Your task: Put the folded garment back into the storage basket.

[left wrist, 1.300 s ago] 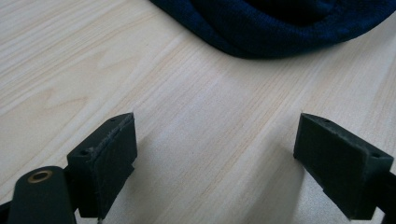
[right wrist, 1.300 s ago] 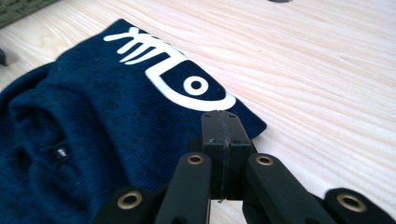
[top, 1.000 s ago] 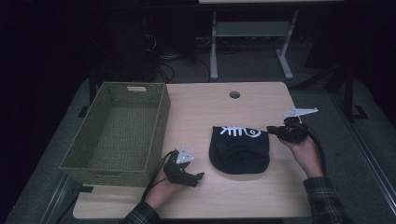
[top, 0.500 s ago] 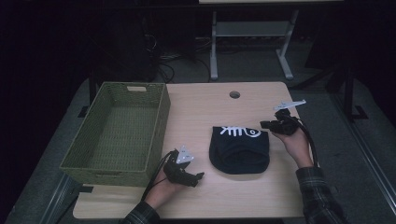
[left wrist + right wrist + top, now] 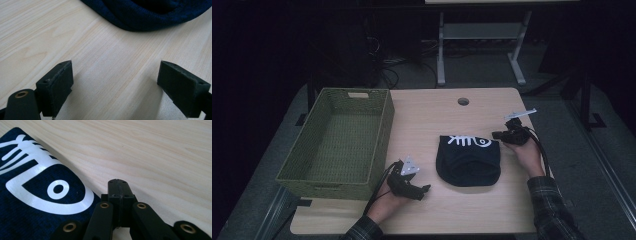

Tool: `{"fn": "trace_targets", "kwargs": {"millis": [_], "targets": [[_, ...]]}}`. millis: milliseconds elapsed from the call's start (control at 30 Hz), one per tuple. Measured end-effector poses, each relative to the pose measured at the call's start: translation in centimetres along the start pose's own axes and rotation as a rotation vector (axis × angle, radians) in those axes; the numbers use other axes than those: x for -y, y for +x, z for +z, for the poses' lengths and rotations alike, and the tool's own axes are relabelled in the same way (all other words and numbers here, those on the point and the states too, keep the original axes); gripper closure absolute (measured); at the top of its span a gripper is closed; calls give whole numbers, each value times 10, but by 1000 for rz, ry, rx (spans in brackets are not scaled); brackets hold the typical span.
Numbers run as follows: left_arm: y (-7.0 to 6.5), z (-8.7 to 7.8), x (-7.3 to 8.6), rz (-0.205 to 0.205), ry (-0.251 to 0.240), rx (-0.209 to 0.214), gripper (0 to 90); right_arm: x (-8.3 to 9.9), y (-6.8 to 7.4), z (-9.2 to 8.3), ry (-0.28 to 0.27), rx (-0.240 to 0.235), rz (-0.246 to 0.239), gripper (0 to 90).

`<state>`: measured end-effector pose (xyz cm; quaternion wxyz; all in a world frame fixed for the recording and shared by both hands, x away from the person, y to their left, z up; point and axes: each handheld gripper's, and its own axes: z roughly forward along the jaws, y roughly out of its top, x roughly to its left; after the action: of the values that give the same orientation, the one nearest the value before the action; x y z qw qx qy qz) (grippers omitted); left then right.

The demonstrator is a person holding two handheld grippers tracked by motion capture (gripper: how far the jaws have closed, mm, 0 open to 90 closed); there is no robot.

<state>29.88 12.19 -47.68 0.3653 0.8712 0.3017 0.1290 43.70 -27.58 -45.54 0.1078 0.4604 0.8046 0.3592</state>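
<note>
A dark folded garment (image 5: 468, 160) with a white fish-skeleton print lies flat on the counter (image 5: 442, 112), right of centre and nearer the near edge than the far one. The right gripper (image 5: 498, 135) sits at the garment's far right corner, fingers clenched together on nothing, tips just beside the cloth; whether they touch it is hard to tell. The left gripper (image 5: 426, 189) rests near the near edge, fingers spread wide and released, well apart from the hem. A woven basket (image 5: 384, 125) occupies the left edge.
</note>
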Motion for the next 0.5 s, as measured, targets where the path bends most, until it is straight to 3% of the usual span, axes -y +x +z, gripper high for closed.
{"fn": "trace_targets", "kwargs": {"millis": [500], "targets": [[0,0,0,-1,0,0,124,7,0,-6,45,-13,-19,900]]}}
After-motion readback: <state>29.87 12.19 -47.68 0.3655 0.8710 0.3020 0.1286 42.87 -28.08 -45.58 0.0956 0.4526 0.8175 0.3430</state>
